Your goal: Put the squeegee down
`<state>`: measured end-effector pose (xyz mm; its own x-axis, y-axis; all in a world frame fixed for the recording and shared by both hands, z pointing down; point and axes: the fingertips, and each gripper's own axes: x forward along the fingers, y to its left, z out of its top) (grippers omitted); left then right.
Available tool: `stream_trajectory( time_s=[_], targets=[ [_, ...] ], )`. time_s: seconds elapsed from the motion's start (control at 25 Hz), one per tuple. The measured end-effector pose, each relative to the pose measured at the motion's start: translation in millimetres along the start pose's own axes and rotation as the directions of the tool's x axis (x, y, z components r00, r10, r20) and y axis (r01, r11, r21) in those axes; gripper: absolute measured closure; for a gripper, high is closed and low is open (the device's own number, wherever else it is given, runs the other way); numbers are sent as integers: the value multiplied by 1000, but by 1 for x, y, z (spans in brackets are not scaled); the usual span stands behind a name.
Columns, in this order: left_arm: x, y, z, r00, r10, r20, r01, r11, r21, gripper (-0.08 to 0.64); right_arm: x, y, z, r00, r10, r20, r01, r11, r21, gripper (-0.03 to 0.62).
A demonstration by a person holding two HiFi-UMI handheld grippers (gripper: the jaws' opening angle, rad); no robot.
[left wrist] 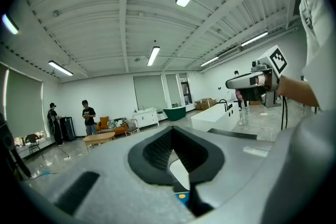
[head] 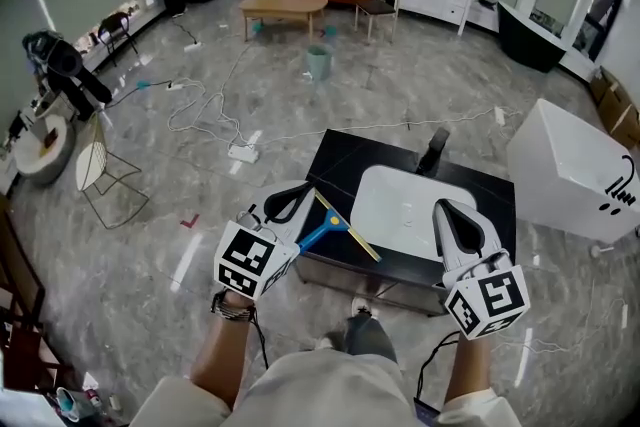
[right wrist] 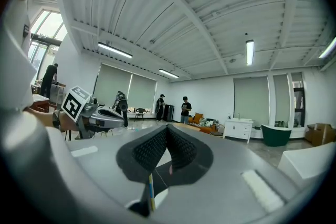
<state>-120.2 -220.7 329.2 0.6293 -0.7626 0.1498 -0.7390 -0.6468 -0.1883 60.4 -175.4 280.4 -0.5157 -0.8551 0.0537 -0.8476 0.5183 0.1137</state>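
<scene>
Squeegee (head: 335, 227) being left lying just left of basin (head: 400, 205); left gripper (head: 300, 197) and right gripper (head: 445, 213) being held closed, empty, flanking basin.

No legible text, label or number anywhere

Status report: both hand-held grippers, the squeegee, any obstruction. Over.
Left hand-held gripper shut, empty. Right hand-held gripper shut, empty. Squeegee lying on black counter, beside white basin. Nothing in the way.

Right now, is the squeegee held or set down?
Set down. The squeegee lies on the black counter beside the white sink; the left tool near it is shut on nothing.
</scene>
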Motion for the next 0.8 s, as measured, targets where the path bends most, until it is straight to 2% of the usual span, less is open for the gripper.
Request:
stream_trajectory(
  time_s=[0.2,0.28,0.44,0.8],
  targets=[
    [-4,-6,24,999,17,39,-19,999,37,555,-1,3,11,1000,8,10,-7,999,-37,586],
    [-4,-11,30,999,1,47,-4,999,47,555,-1,3,11,1000,7,7,-7,999,-42,586],
    [-3,-16,32,999,-12,45,9,998,68,555,2,3,8,1000,4,-2,-4,999,-55,588],
    [-2,-16,30,999,-8,48,5,998,66,555,4,2,0,1000,0,-22,-1,998,-69,588]
  ],
)
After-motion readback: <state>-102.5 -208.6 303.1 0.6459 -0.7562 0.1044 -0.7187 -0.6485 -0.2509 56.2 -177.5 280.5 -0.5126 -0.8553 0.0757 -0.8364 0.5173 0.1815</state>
